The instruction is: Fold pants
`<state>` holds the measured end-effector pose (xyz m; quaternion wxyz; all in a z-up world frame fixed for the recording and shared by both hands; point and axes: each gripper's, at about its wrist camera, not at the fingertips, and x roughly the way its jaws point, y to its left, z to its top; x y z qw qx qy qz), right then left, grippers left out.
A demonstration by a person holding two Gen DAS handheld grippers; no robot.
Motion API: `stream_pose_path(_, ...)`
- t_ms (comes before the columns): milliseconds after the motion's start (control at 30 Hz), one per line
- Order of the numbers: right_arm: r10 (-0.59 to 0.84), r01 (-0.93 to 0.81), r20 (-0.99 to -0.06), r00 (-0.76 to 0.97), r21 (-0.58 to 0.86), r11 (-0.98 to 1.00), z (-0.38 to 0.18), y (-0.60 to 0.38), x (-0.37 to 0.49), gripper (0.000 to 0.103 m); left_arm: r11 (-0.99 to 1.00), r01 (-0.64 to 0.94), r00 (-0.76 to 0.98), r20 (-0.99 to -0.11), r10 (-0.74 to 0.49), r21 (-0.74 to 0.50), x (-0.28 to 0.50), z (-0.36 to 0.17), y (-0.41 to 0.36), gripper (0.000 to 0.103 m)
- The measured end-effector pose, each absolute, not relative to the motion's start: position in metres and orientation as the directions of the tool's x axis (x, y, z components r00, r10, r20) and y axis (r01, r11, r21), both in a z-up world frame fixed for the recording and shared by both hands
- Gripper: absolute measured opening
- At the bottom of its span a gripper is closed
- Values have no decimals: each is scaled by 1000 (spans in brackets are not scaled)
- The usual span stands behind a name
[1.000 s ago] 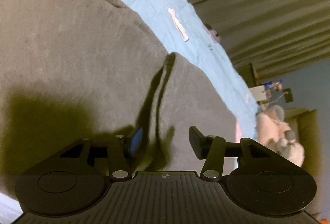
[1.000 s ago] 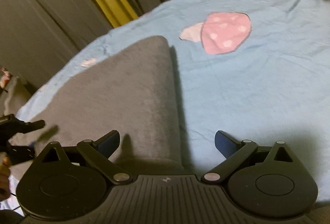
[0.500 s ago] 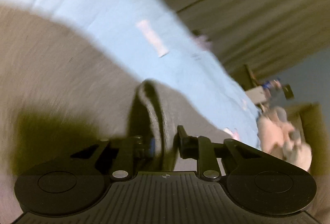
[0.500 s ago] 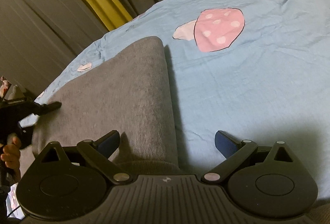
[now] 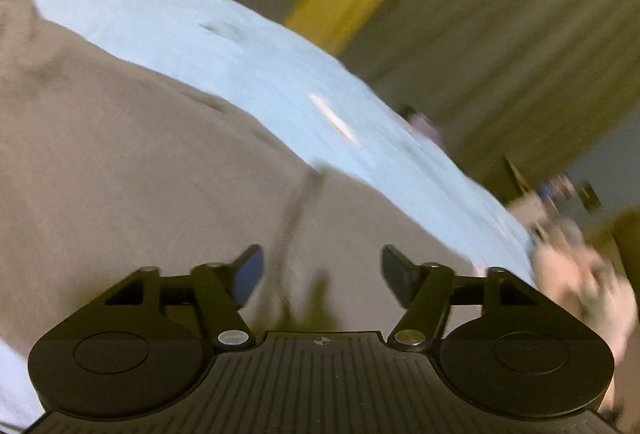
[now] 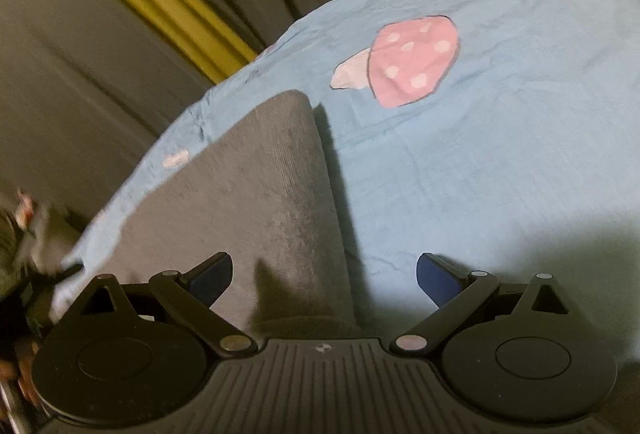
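Grey pants (image 5: 140,174) lie spread on a light blue bedsheet (image 5: 248,74), and a dark crease (image 5: 296,210) runs up their middle in the blurred left wrist view. My left gripper (image 5: 322,274) hovers just above the cloth; its jaws are opening and nothing is pinched between them. In the right wrist view a folded grey leg (image 6: 256,194) of the pants stretches away from me. My right gripper (image 6: 324,276) stands open over the leg's near right edge, with the left pad above grey cloth and the right pad above the sheet.
The sheet (image 6: 500,154) carries a pink mushroom print (image 6: 408,62). Grey curtains (image 6: 100,74) and a yellow strip (image 6: 148,2) hang behind the bed. A pale plush toy (image 5: 580,274) lies at the right. A hand and the other gripper (image 6: 24,274) show blurred at the left edge.
My left gripper closed on a raised fold of the pants, then let it go and opened; the cloth lies flat again. It lifted away. The right gripper rolled slightly and stayed open.
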<state>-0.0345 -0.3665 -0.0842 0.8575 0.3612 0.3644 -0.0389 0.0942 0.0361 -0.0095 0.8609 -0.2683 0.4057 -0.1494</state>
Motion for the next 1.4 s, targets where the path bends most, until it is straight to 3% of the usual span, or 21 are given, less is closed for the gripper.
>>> stream_pose_path(167,244,342,-637,732,652,676,-71,-361,-58,99,808,84,518,-667,-535,-583,69,-29,9,83)
stream_pose_path(233,267,333,-655,707,642,691,-67,-350,-66,99,836,61,491,-713,-500,-545,72,-42,5,76)
stream_pose_path(467,427,161,-626,652,665,729,-56,-306,-77,99,839,58,519,-702,-488,-540,71,-42,9,76)
stream_pose_path(733,309,309,-635,708,673,672,-75,-318,-58,99,881,104,535,-721,-441,-462,66,-41,-4,77)
stream_pose_path(867,345,303,-616,708,706,640,-79,-319,-57,99,904,135,546,-732,-409,-405,64,-42,-14,78)
stream_pose_path(1400,229,227,-730,644,469,854,-75,-293,-50,96,904,152,543,-731,-413,-399,63,-43,-12,79)
